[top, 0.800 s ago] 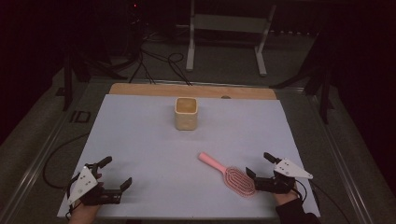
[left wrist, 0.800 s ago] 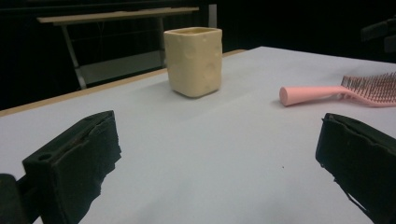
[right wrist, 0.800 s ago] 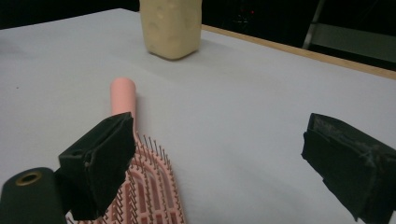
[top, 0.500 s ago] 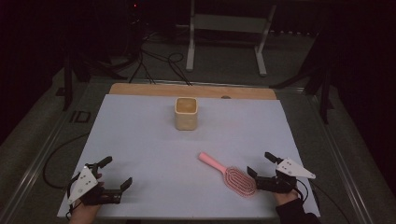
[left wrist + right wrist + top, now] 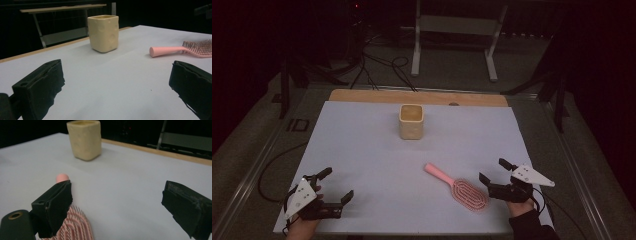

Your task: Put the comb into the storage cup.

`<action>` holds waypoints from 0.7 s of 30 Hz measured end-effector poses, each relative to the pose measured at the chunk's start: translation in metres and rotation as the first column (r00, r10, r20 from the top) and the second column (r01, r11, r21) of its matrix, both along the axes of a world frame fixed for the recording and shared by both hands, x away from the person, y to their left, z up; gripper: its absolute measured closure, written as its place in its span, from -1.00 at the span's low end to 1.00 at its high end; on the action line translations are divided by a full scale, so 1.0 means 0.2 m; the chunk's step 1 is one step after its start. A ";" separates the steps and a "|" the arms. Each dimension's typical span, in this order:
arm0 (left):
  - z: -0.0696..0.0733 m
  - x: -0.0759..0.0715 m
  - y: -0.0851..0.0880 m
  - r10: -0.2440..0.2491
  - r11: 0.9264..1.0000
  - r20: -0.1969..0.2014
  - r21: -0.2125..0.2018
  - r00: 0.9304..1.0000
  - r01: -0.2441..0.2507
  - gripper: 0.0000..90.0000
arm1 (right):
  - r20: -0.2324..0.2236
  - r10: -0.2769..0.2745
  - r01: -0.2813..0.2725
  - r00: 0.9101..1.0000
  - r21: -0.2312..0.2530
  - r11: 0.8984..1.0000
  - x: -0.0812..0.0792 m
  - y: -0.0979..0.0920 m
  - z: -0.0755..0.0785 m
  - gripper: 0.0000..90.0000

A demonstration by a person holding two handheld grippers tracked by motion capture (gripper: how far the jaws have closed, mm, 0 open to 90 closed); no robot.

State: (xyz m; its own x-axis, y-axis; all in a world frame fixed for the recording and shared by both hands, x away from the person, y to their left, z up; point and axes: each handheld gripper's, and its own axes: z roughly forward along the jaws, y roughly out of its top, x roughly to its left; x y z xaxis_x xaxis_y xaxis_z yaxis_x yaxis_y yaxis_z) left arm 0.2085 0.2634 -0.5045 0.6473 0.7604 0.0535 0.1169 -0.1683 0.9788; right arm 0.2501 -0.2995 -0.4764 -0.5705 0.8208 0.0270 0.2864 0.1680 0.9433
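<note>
A cream square cup [image 5: 412, 121] stands upright at the far middle of the white table [image 5: 362, 145]. A pink hairbrush [image 5: 457, 186] lies bristles up at the near right, handle pointing toward the cup. My right gripper [image 5: 493, 170] rests open just right of the brush head, with nothing between its jaws. In the right gripper view the brush head [image 5: 77, 225] lies beside and under the left jaw, and the cup [image 5: 85, 140] stands ahead. At the near left corner my left gripper [image 5: 337, 184] is open and empty; its view shows the cup [image 5: 103, 33] and brush [image 5: 180, 50] ahead.
A wooden strip [image 5: 417, 97] borders the table's far edge. Beyond it, on the dark floor, stand a metal frame [image 5: 454, 30] and loose cables [image 5: 377, 70]. A cable [image 5: 272, 165] trails off the table's left side.
</note>
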 end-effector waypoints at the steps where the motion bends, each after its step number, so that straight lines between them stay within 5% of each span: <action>1: 0.00 0.00 0.00 0.000 1.000 0.000 -0.002 1.000 0.000 -1.00 | 0.006 0.001 -0.001 1.000 -0.006 1.000 0.00 0.00 0.02 -0.80; 9: 0.00 0.00 0.00 0.004 1.000 0.000 -0.001 1.000 -0.004 -1.00 | -0.007 0.132 -0.132 0.991 0.013 0.991 0.06 0.06 0.16 -0.80; 13: 0.00 0.00 0.00 0.003 1.000 0.002 -0.001 1.000 -0.003 -1.00 | -0.074 0.246 -0.248 0.966 -0.013 0.969 0.10 0.14 0.18 -0.76; 14: 0.00 0.00 0.00 0.003 1.000 0.002 -0.001 1.000 -0.003 -1.00 | -0.074 0.246 -0.248 0.966 -0.013 0.969 0.10 0.14 0.18 -0.76; 16: 0.00 0.00 0.00 0.003 1.000 0.002 -0.002 1.000 -0.003 -1.00 | -0.111 0.296 -0.301 0.949 -0.024 0.953 0.13 0.21 0.18 -0.69; 20: 0.00 0.00 0.00 0.002 1.000 0.003 -0.003 1.000 -0.002 -1.00 | -0.115 0.332 -0.341 0.936 -0.074 0.937 0.15 0.28 0.17 -0.43; 21: 0.00 0.00 0.00 0.002 1.000 0.002 -0.002 1.000 -0.002 -1.00 | -0.128 0.364 -0.377 0.922 -0.094 0.922 0.17 0.33 0.16 -0.17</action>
